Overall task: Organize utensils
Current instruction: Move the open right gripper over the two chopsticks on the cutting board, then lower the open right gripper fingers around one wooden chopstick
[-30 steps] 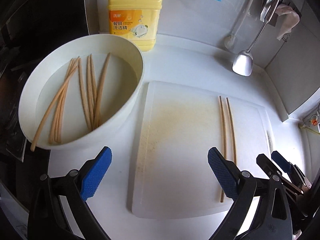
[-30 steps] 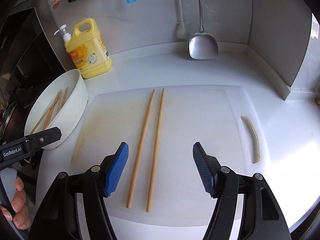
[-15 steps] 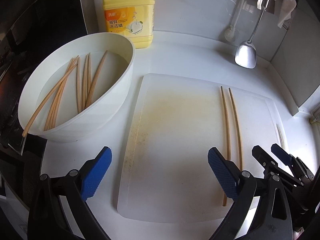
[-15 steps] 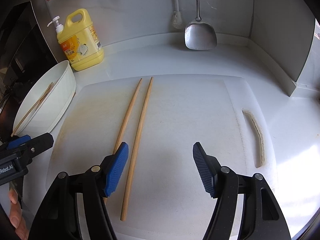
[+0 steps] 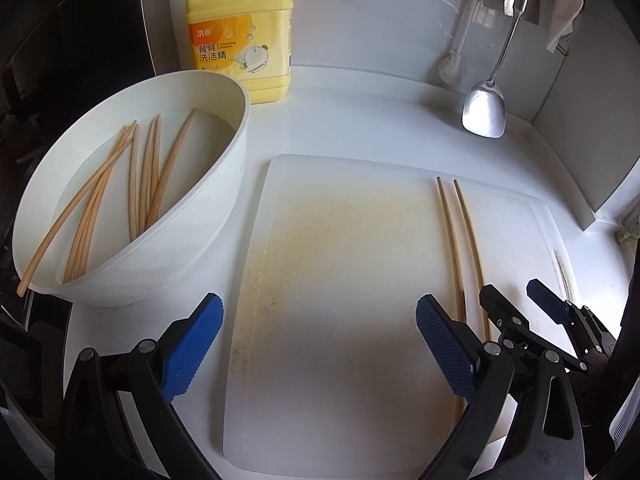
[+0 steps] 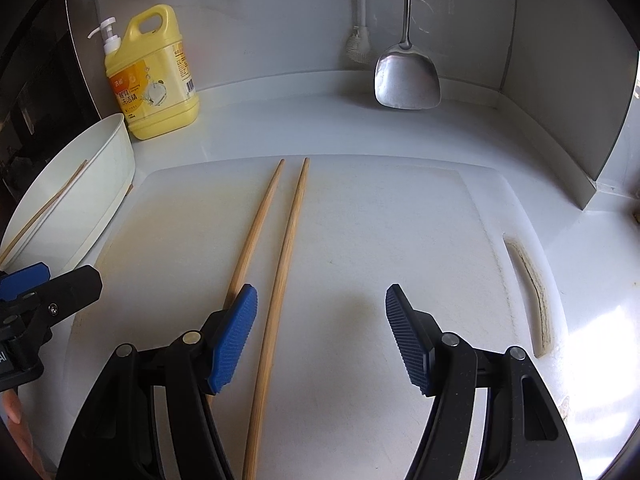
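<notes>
Two wooden chopsticks (image 6: pixel 280 264) lie side by side on a white cutting board (image 6: pixel 400 240); they also show in the left wrist view (image 5: pixel 460 232). A white bowl (image 5: pixel 192 240) at the left holds several more chopsticks (image 5: pixel 140 184) in water. My left gripper (image 5: pixel 320 344) is open and empty above the board's near edge. My right gripper (image 6: pixel 320 336) is open and empty, low over the board, with its left fingertip above the left chopstick's near part. It also shows in the left wrist view (image 5: pixel 532 304).
A yellow dish soap bottle (image 5: pixel 240 28) stands behind the bowl. A metal spatula (image 6: pixel 406 76) and a white brush (image 6: pixel 360 40) hang at the back wall. A grey wall panel (image 6: pixel 560 80) bounds the right. A dark stove area (image 5: pixel 60 60) lies left of the bowl.
My right gripper has moved forward and down over the board, nearer the two chopsticks. My left gripper has shifted right and back a little. Both stay open.
</notes>
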{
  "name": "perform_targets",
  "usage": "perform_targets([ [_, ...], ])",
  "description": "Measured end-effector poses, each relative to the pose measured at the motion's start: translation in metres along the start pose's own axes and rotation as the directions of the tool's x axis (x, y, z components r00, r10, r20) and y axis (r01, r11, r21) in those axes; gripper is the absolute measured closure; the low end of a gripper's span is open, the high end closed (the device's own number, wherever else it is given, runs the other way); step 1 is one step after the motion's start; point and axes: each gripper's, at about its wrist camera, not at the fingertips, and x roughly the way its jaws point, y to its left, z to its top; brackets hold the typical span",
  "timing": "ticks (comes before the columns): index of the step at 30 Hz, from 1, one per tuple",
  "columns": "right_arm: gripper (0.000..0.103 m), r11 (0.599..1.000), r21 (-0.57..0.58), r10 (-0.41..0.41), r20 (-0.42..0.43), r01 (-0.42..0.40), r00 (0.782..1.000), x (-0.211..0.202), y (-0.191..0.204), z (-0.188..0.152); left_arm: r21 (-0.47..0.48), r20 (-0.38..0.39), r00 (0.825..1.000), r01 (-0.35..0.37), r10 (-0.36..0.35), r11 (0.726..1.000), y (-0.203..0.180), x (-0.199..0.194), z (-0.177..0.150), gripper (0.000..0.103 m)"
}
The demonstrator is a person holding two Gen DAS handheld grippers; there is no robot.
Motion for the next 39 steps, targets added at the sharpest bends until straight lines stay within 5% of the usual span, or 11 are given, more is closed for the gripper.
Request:
perform_targets([
  [11, 0.040, 0.999, -0.021, -0.038, 0.032, 0.039, 0.999, 0.006, 0.002, -0.006, 0.005, -0.007, 1.000, 0.009, -0.009, 1.000, -0.005, 0.010, -0.003, 0.008],
  [22, 0.074, 0.999, -0.048, -0.011, 0.064, 0.014, 0.998, 0.004, -0.013, -0.006, 0.009, -0.005, 0.999, 0.038, -0.038, 0.999, -0.033, 0.024, -0.003, 0.008],
  [39, 0.075, 0.998, -0.034, -0.041, 0.071, 0.043, 0.997, -0.002, -0.056, -0.008, 0.024, -0.003, 1.000, 0.029, -0.029, 0.999, -0.063, 0.041, -0.008, 0.008],
])
